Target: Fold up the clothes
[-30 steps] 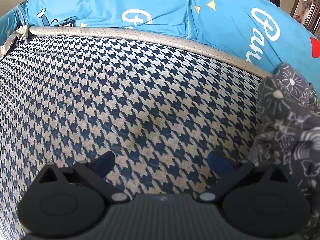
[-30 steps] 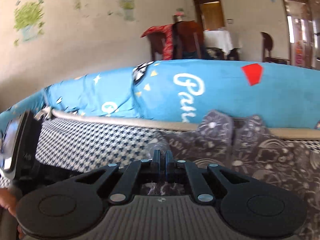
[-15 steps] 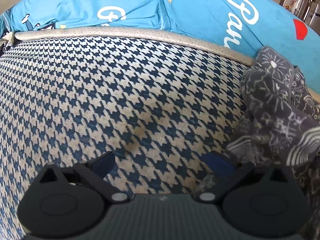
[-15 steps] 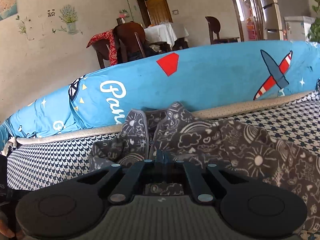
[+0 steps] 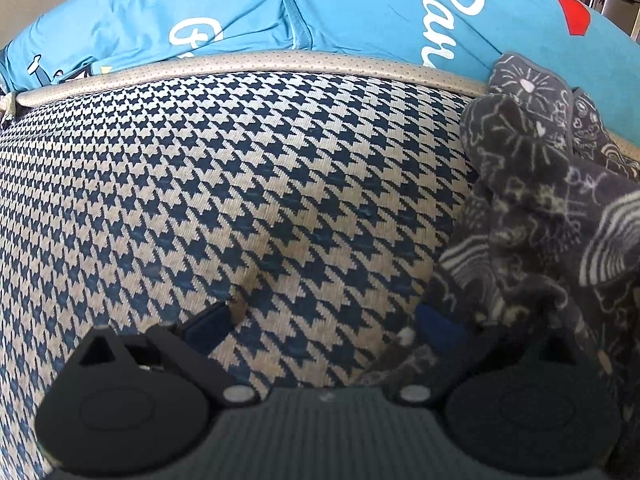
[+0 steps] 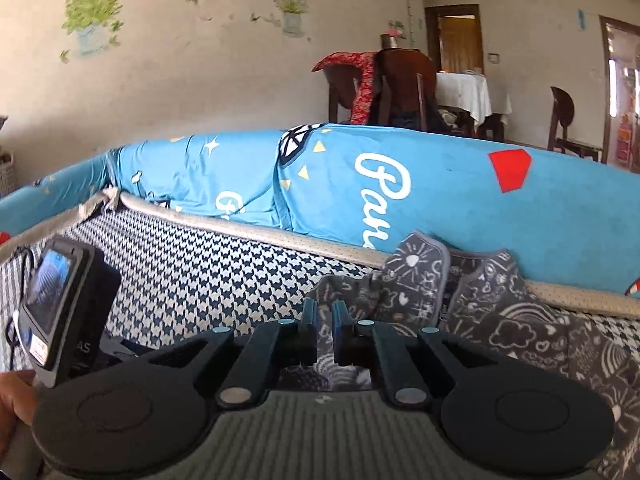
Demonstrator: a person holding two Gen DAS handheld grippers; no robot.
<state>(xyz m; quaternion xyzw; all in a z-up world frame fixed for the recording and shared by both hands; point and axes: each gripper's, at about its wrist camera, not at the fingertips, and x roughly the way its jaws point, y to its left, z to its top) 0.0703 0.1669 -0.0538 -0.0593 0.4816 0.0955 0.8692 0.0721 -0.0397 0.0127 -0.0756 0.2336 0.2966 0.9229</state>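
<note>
A dark grey garment (image 5: 532, 216) with white doodle prints lies bunched on the houndstooth sofa seat (image 5: 240, 184), against the blue backrest cover (image 5: 360, 8). My left gripper (image 5: 324, 320) is open and low over the seat. Its right finger (image 5: 438, 326) touches the garment's edge and nothing sits between the fingers. In the right wrist view the garment (image 6: 500, 320) spreads to the right. My right gripper (image 6: 325, 320) has its fingers nearly together, pinching a fold of the cloth. The left gripper's body (image 6: 60, 308) and a hand (image 6: 12, 396) show at the lower left.
A beige piped seam (image 6: 280, 236) runs along the seat's back edge. Beyond the sofa are dark wooden chairs (image 6: 400, 84), a table with a white cloth (image 6: 464, 92) and a wall with plant stickers (image 6: 92, 12). Bare houndstooth seat (image 6: 192, 276) extends left of the garment.
The left gripper has slid right until its right finger met the garment. The right wrist view swung right, then back left, with the cloth still pinched.
</note>
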